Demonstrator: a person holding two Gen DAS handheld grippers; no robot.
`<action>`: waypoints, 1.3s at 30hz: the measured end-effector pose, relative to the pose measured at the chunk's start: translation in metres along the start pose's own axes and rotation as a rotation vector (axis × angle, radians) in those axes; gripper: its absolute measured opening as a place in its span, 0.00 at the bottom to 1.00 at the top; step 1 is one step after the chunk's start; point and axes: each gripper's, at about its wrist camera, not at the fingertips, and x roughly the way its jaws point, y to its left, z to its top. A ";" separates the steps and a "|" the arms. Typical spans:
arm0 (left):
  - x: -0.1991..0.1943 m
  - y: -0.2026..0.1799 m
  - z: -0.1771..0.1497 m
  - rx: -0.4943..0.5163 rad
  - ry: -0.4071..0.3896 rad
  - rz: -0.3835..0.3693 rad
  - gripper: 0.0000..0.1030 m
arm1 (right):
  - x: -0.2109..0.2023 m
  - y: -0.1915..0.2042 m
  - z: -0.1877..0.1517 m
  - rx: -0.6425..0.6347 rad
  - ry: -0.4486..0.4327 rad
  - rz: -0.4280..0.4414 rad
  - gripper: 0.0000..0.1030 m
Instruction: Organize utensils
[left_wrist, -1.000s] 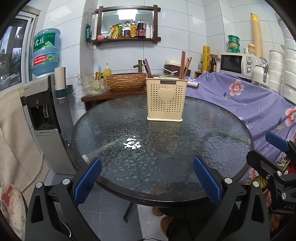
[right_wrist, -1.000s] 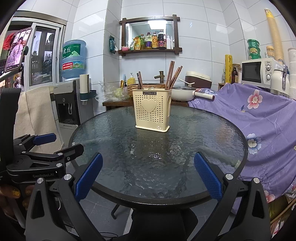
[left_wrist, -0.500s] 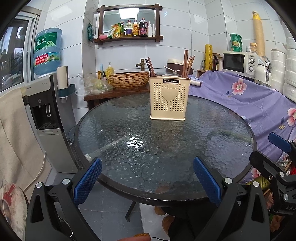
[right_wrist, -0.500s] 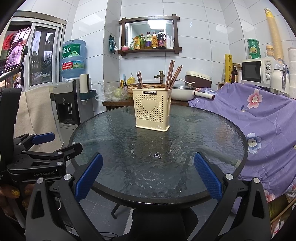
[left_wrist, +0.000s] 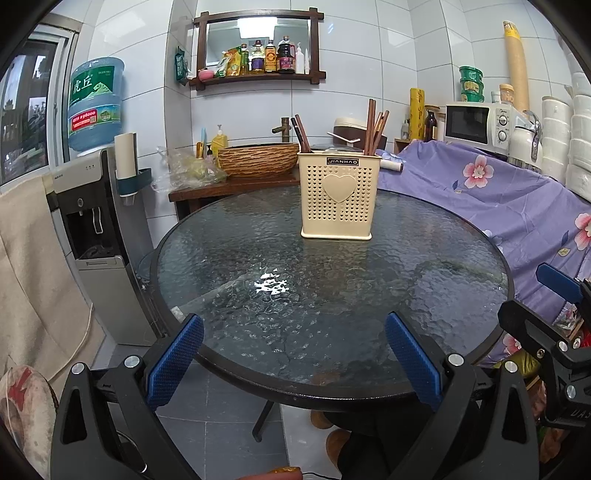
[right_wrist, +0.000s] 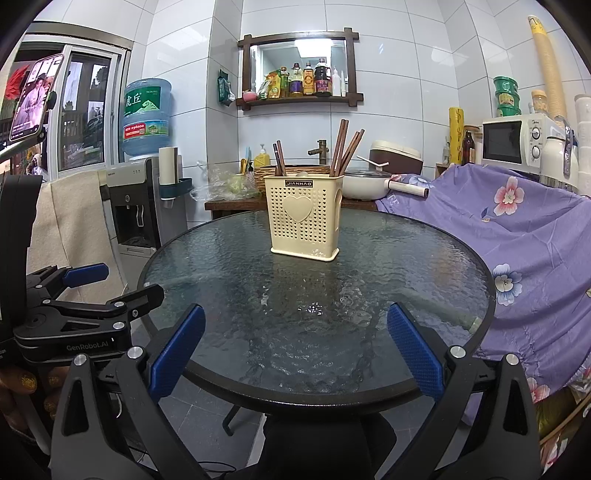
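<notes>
The left gripper has drawn slightly back and up from the glass surface; the right gripper is unmoved. Both fingers spread wide, empty. The utensil holder, chopsticks upright inside, stands upper centre, suggesting sorting looks finished.

Chopsticks upright in holder
</notes>
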 end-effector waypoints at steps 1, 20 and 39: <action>0.000 0.000 0.000 0.000 0.000 -0.001 0.94 | 0.000 0.000 0.000 0.000 0.000 -0.001 0.94; -0.001 -0.001 -0.001 0.002 0.000 -0.001 0.94 | 0.002 0.001 0.000 -0.002 0.005 0.000 0.94; -0.006 0.002 0.000 -0.016 -0.019 -0.016 0.94 | 0.005 0.001 -0.002 -0.004 0.010 0.001 0.94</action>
